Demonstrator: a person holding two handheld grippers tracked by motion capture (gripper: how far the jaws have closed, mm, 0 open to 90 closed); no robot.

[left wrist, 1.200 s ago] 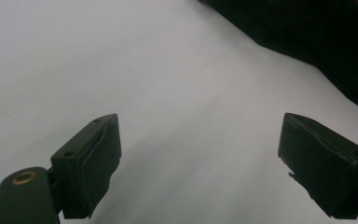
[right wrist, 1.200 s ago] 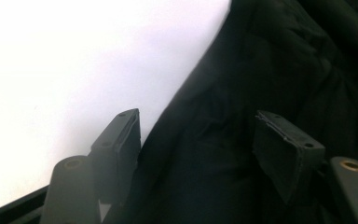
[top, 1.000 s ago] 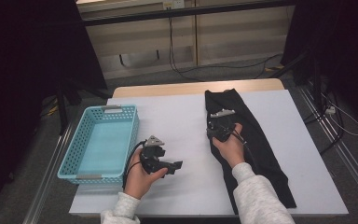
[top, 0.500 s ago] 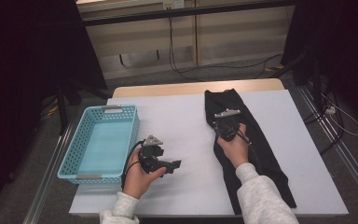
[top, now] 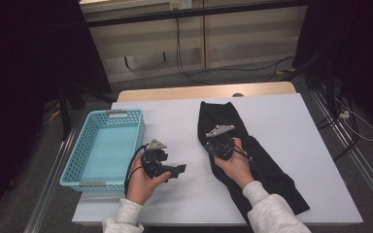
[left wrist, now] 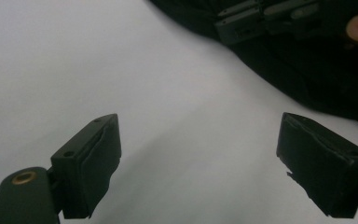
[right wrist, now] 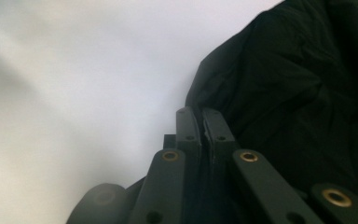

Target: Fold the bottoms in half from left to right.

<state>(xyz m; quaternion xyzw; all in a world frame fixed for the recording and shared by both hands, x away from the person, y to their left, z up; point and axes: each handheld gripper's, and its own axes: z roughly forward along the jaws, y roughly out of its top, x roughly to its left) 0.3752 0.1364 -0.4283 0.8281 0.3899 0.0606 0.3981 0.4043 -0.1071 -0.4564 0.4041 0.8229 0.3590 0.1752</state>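
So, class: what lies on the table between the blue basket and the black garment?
In the high view, the left gripper and its hand sit between the blue basket and the black garment; otherwise bare white tabletop.

Right gripper [top: 218, 142]: jaws closing together over the last second, now meeting at the left edge of the black garment [top: 267, 170]; whether cloth sits between the pads cannot be told.
Right hand [top: 235, 165]: drawing back along the garment toward the person, from its upper part to mid-length.

White table [top: 291, 126], black garment [top: 272, 170] lying flat, turquoise basket [top: 80, 167] at left edge
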